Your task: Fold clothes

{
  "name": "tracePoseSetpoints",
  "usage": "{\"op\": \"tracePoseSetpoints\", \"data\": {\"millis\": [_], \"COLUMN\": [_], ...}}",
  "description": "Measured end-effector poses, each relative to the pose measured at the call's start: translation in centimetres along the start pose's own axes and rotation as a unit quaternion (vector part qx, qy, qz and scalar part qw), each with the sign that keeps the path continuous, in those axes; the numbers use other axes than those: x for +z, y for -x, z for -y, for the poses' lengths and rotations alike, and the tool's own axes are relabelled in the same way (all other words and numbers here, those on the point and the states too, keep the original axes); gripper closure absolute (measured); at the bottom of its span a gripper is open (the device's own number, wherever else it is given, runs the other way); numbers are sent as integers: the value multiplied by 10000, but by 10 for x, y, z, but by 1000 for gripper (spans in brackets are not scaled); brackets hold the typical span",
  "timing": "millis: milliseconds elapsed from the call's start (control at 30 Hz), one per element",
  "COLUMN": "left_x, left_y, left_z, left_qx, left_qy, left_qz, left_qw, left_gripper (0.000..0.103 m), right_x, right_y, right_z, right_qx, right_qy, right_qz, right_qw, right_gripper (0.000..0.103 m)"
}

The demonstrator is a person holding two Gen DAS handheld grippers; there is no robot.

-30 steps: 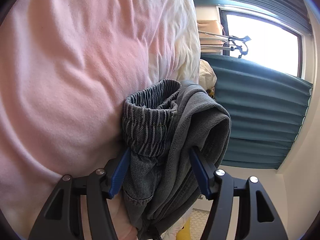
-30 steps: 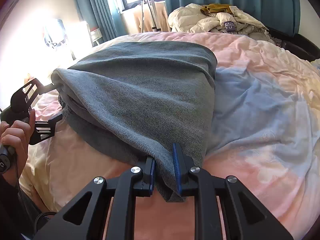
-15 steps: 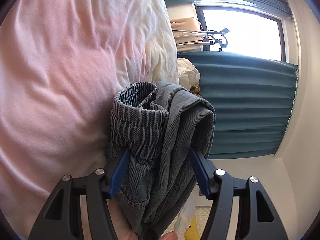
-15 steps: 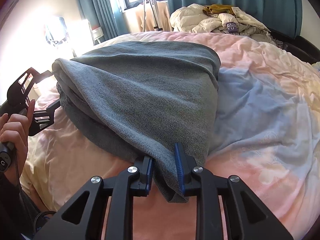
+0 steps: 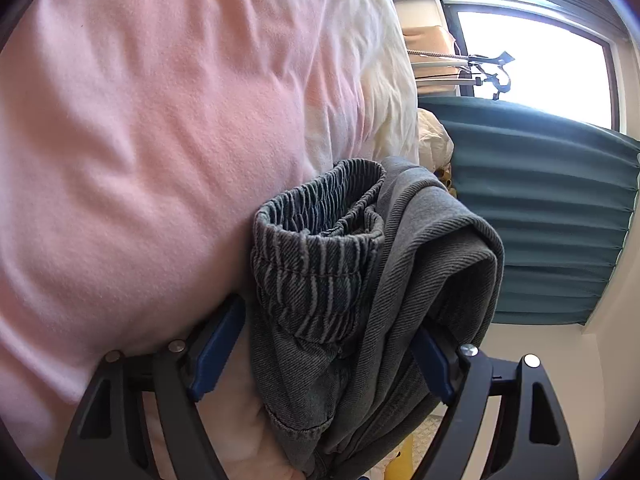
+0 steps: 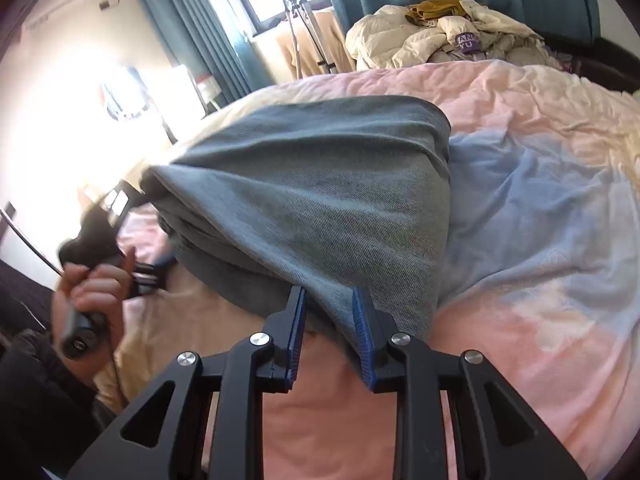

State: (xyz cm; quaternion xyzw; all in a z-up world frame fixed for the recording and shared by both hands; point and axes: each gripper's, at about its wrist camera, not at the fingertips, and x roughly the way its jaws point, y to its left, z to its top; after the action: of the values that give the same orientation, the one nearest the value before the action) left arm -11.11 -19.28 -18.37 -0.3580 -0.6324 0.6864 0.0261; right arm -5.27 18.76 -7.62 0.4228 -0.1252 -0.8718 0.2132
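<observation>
Left wrist view: the left gripper [image 5: 326, 350] points slightly downward along the bed [image 5: 132, 152], rolled so that the pink cover fills the left of the picture. Its jaws are opening and stand wide. The folded grey jeans [image 5: 360, 280] lie between them, the elastic waistband [image 5: 320, 240] bunched toward the left pad. The left pad stands clear of the cloth; whether the right pad touches it I cannot tell. Behind are a teal curtain [image 5: 540, 224] and a bright window [image 5: 532, 68].

Right wrist view: the right gripper [image 6: 329, 334] tilts down over the bed [image 6: 540, 320]. Its jaws are opening, with a narrow gap, and a corner of the jeans [image 6: 320, 184] hangs between the pads, loose rather than pinched. The jeans lie as a folded bundle on the cover, their long axis running from this gripper up and left to the left gripper [image 6: 120, 216], held by the person's hand [image 6: 94, 288]. A heap of pale clothes [image 6: 440, 36] sits at the far end of the bed.
</observation>
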Motion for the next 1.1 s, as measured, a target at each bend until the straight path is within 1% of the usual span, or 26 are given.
{"op": "tracePoseSetpoints", "data": {"millis": [67,100,133,167,200,233,300,333,400,500,533,567,633,667,700,733,800,833,867,900,967,1033,1067,1100], "left_x": [5,6,8,9,10,10,6,4,1,3,3,3,3,4,4,5,5,5,5,5,6,5,5,4], "left_y": [-2,-2,-2,-3,-3,-4,-3,-3,-3,-12,-14,-16,-20,-21,-23,-23,-23,-23,-23,-24,-24,-22,-21,-19], "left_z": [1,1,2,5,8,11,21,25,30,25,22,20,20,20,21,21,21,22,23,23,23,23,24,25], "left_qx": [-31,-58,-85,-109,-89,-58,-41,-48,-22,156,200,275,371,404,437,467,537,591,666,747,814,840,856,862], "left_qy": [37,40,16,-45,-136,-244,-536,-671,-834,-849,-831,-829,-838,-869,-900,-891,-879,-910,-941,-972,-937,-942,-966,-985], "left_qz": [-13,-4,28,64,79,75,122,144,163,83,59,94,167,189,210,231,259,265,253,235,206,218,234,244], "left_qw": [10000,10000,10000,9999,9998,9997,9985,9976,9964,9962,9963,9961,9957,9952,9948,9947,9943,9938,9930,9922,9921,9918,9914,9911], "left_gripper": [21,21,22,22,22,22,22,22,22,22,22,23,24,25,26,27,30,30,33,36,39,42,46,50], "right_x": [8,11,14,18,23,28,38,42,51,59,62,63,66,68,70,72,74,74,72,71,69,68,67,67], "right_y": [9,12,15,15,12,7,-9,-19,-42,-72,-82,-90,-101,-104,-104,-102,-102,-104,-106,-107,-105,-103,-101,-98], "right_z": [7,12,18,26,36,48,71,82,100,117,121,125,125,121,115,108,98,95,94,92,88,85,82,80], "right_qx": [247,293,310,299,256,218,258,312,419,369,371,473,950,1196,1304,1310,1117,971,814,690,519,349,274,220], "right_qy": [-214,-342,-497,-676,-894,-1124,-1562,-1749,-2027,-2145,-2160,-2180,-2185,-2090,-1941,-1762,-1481,-1387,-1330,-1282,-1209,-1135,-1095,-1056], "right_qz": [195,294,395,476,501,487,369,295,161,37,-8,-37,-55,-37,16,85,130,123,101,105,174,243,284,334], "right_qw": [9993,9986,9975,9961,9944,9922,9867,9836,9782,9760,9757,9748,9712,9706,9723,9756,9826,9855,9877,9893,9912,9926,9932,9936], "right_gripper": [78,77,74,66,61,56,54,51,48,47,43,39,35,35,34,30,31,36,45,48,61,68,72,74]}}
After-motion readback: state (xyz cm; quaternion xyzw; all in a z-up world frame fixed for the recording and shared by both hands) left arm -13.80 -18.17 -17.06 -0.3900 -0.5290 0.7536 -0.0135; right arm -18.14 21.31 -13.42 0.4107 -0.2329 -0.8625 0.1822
